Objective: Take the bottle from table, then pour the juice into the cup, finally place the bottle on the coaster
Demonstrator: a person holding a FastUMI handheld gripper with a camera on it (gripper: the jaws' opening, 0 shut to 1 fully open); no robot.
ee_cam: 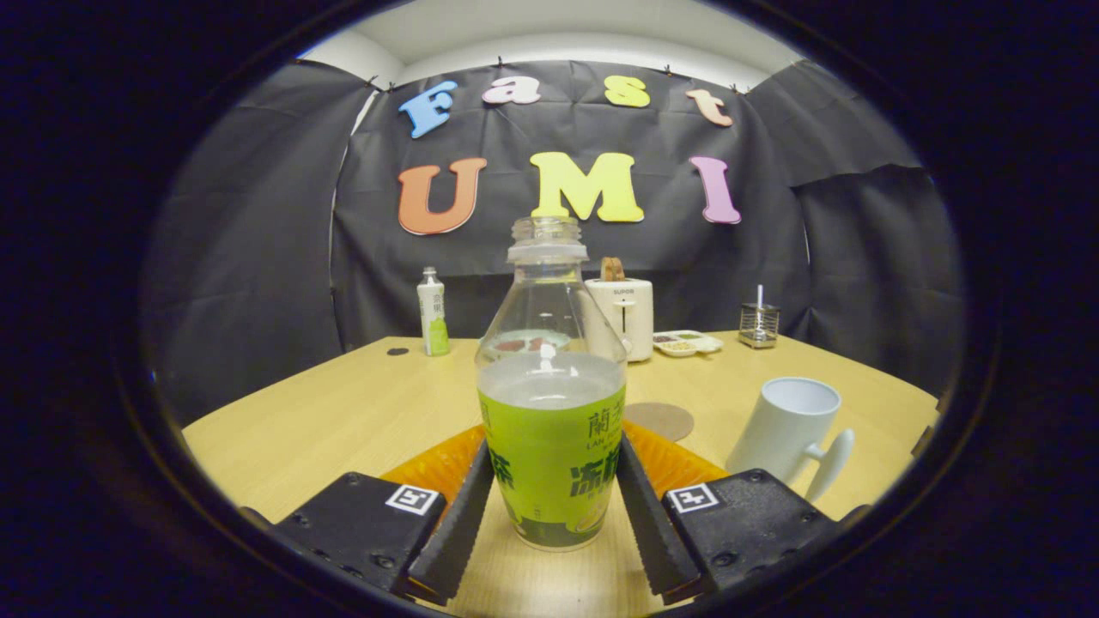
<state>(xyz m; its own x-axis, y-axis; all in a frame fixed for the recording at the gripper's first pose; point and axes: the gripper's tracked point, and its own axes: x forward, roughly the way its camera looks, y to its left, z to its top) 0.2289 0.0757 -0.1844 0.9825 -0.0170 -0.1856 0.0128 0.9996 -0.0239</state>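
Between the fingers of my gripper stands the bottle, clamped on both sides, seemingly just above the worktop. I should lift it straight and slowly; its mouth is open. The cup waits near, coaster behind.

The gripper is built with two ridged fingers on screwed blocks, each marked by a square tag.

Bottle fills tool gap; cup near.
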